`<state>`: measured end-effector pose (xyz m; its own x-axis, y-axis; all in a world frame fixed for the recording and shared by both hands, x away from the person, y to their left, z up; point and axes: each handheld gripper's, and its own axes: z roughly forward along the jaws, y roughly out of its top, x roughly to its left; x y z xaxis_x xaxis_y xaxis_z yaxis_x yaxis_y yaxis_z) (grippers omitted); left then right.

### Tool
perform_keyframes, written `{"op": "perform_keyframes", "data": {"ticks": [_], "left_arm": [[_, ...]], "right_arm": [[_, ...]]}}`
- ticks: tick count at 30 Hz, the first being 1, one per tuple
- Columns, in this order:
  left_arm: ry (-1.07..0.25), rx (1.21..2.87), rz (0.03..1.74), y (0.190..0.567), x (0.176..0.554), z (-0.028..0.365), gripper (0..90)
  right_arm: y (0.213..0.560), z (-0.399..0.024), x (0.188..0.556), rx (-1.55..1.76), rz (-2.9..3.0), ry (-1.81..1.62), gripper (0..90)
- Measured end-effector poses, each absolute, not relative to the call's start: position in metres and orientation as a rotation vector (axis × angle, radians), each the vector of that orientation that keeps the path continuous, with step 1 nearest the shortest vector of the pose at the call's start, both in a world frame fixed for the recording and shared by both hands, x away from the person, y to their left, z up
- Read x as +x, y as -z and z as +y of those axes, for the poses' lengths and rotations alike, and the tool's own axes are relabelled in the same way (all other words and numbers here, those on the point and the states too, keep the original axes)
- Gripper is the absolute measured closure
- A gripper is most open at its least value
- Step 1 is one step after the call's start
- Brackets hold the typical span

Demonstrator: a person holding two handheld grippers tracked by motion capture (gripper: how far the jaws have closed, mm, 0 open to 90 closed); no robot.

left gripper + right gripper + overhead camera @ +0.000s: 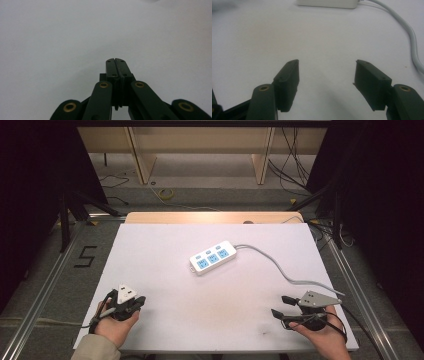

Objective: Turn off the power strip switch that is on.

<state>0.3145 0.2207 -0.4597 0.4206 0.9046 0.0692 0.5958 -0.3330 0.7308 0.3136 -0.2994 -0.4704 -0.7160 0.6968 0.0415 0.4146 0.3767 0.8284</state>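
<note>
A white power strip point(213, 257) with three blue sockets lies near the middle of the white table point(160, 245), and its grey cable point(280, 267) runs off to the right. My left gripper point(139, 302) rests at the front left in a person's hand, its jaws pressed together with nothing between them point(115, 60). At the front right, my right gripper point(279, 305) stands open over bare table and holds nothing point(327, 65). In the right gripper view the power strip point(327, 3) lies far ahead and the cable point(410, 32) curves down on the right.
The cable passes close behind the right gripper's grey plate point(316, 298). Beyond the table's far edge are a wooden strip point(210, 217), floor cables and wooden frame legs point(142, 160). A metal rail point(45, 285) runs along each side.
</note>
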Motion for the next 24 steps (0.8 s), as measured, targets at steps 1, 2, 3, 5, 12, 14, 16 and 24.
{"op": "perform_keyframes", "data": {"ticks": [1, 2, 3, 5, 12, 14, 16, 24], "left_arm": [[-0.635, 2.05, 1.265, 0.46, 0.315, 0.221, 89.8], [-0.639, 2.05, 1.265, 0.459, 0.315, 0.22, 89.8], [-0.64, 2.044, 1.265, 0.458, 0.315, 0.219, 89.9], [-0.631, 2.035, 1.271, 0.458, 0.316, 0.218, 89.8], [-0.614, 2.032, 1.274, 0.455, 0.318, 0.214, 89.8], [-0.61, 2.039, 1.266, 0.454, 0.319, 0.213, 89.8], [-0.606, 2.044, 1.26, 0.454, 0.32, 0.211, 89.9], [-0.612, 2.061, 1.252, 0.451, 0.323, 0.207, 89.9]], "right_arm": [[0.47, -0.299, 0.314, 0.975, 2.327, -1.263, 37.3], [0.47, -0.299, 0.314, 0.975, 2.327, -1.262, 37.3], [0.47, -0.299, 0.313, 0.975, 2.327, -1.259, 37.3], [0.47, -0.299, 0.313, 0.976, 2.325, -1.26, 37.3], [0.47, -0.299, 0.314, 0.971, 2.323, -1.263, 37.2], [0.47, -0.299, 0.314, 0.968, 2.322, -1.263, 37.3], [0.47, -0.299, 0.314, 0.973, 2.322, -1.262, 37.3], [0.469, -0.299, 0.314, 0.971, 2.322, -1.259, 37.3]]}}
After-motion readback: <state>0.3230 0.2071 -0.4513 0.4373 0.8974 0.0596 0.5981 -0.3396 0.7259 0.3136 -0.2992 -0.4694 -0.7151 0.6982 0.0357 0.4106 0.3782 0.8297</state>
